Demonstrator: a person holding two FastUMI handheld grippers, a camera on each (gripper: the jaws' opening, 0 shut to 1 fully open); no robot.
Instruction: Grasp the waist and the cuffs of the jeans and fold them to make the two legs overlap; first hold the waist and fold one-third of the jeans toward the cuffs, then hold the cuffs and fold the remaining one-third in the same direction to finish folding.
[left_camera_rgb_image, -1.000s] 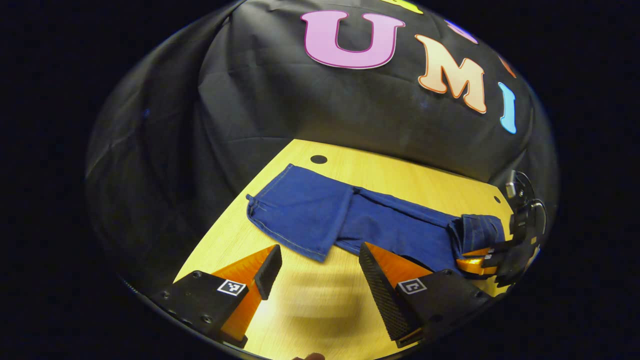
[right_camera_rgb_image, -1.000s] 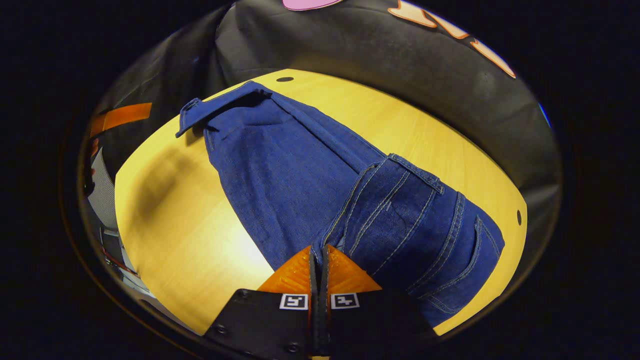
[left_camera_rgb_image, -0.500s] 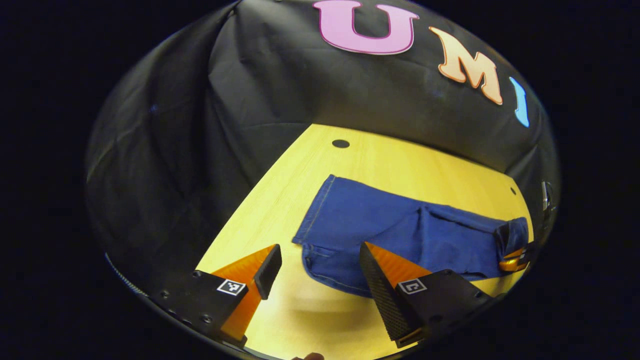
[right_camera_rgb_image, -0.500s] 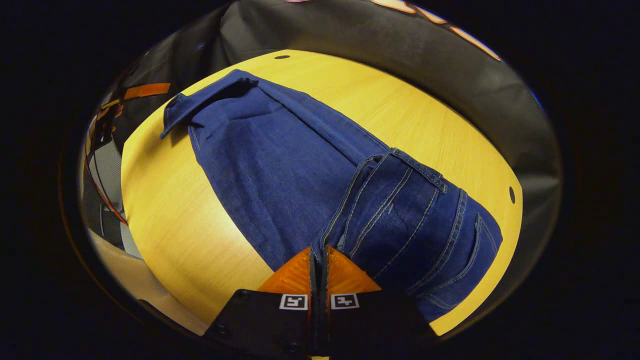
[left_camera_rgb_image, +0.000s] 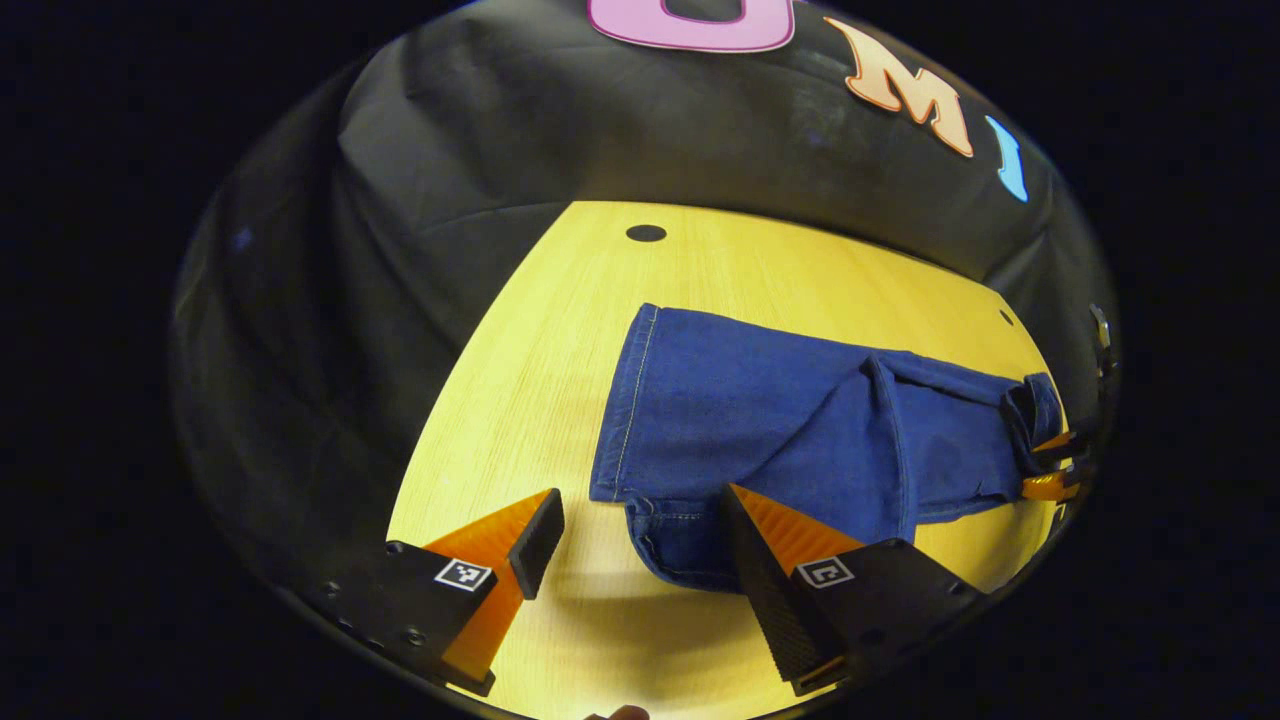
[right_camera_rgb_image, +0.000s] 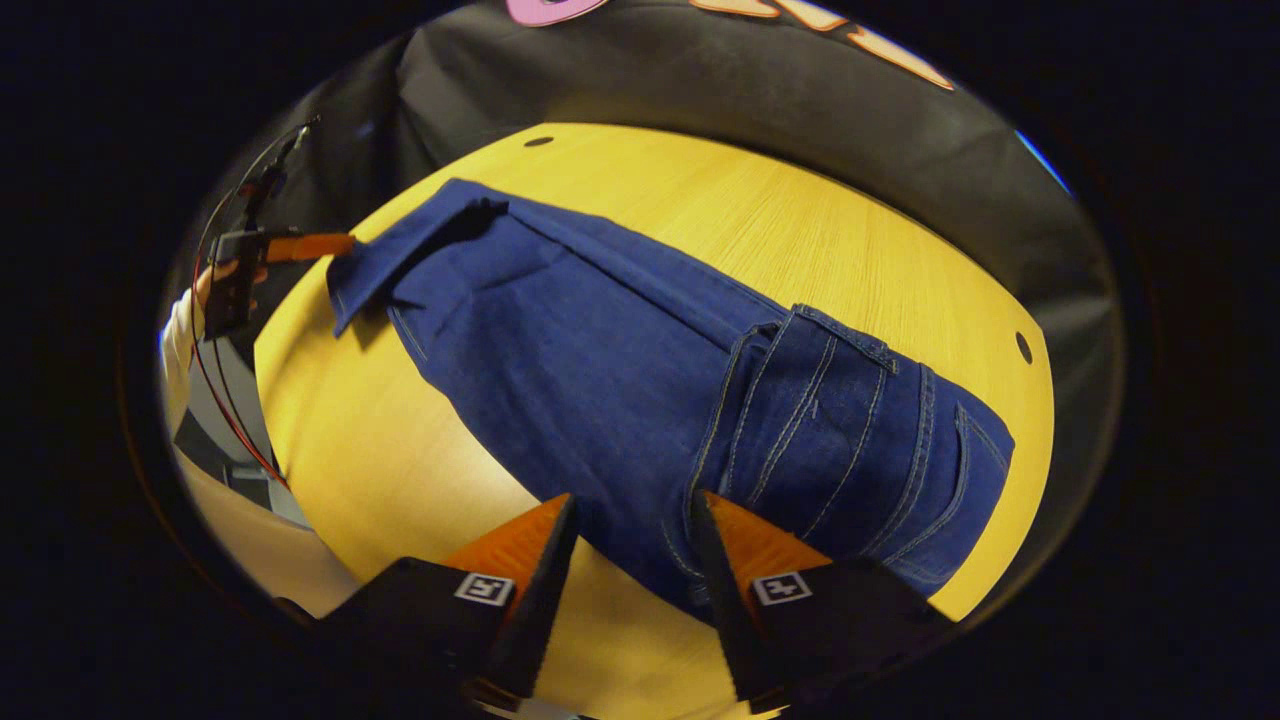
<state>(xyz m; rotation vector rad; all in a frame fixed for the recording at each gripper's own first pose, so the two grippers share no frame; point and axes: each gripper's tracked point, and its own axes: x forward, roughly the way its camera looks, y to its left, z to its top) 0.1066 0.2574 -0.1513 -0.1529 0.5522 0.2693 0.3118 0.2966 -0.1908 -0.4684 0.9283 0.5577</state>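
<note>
Right gripper view, near field: right gripper fingers spread apart, nothing between them, tips at the near edge of the jeans. Just beyond the tips: waist section with pocket stitching, lying doubled over the legs, apparently flat and released. Farther off: legs running across the table to the cuffs, far cuff edge lifted a little. Beyond that, the other gripper in a hand, just beside the cuff end, apparently not touching cloth.

Left gripper view, near field: left gripper fingers wide, nothing held, hovering just short of the cuffs. Lower cuff corner curled, sticking out from under the upper layer. Farther: legs overlapped, a diagonal ridge mid-length, then the folded waist bundle at the far end beside the other gripper's tips.

Judgement on progress: legs overlapped, done. Waist third folded toward cuffs, looks done. Left: grip cuffs, fold the last third over the waist section. Roughly two-thirds complete. Curled cuff corner likely to need both layers caught together.
</note>
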